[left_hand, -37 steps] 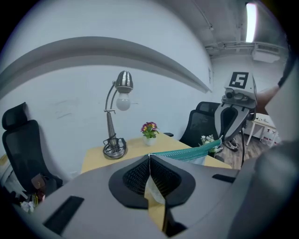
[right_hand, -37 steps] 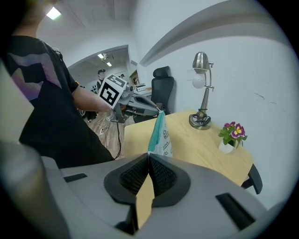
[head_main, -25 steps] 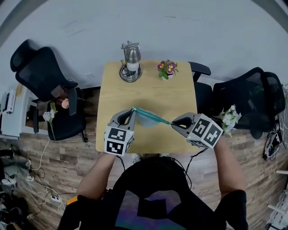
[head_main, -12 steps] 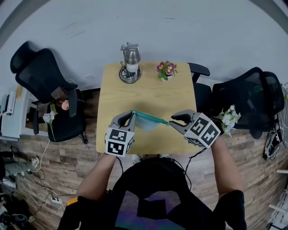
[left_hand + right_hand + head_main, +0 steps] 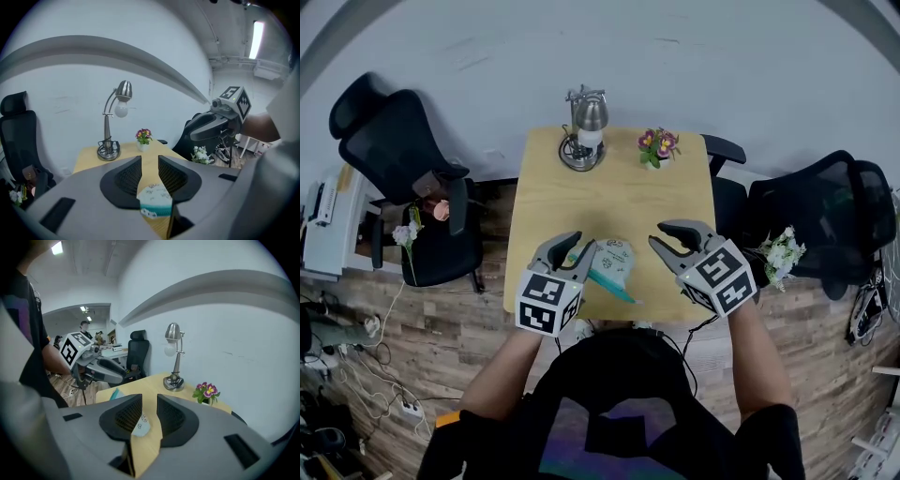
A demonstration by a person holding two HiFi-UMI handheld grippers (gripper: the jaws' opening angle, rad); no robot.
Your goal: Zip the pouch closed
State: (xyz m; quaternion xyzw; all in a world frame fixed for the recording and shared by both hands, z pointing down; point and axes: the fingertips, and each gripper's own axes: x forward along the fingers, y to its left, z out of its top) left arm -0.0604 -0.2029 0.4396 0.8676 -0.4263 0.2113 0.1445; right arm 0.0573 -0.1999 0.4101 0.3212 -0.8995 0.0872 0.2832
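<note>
Fabric pouch (image 5: 614, 259), likely soft, light; take by teal zip (image 5: 609, 285) end. Jaws just opened, empty: left gripper (image 5: 578, 247), right gripper (image 5: 669, 235).

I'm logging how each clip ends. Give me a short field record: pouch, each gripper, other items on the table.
pouch: lies on the table, teal zipper edge toward the person; neither gripper holds it
left gripper: jaws apart, just been opening, pads on nothing; pouch on the table beneath
right gripper: jaws apart, just been opening, empty
far edge: desk lamp, potted flowers
</note>
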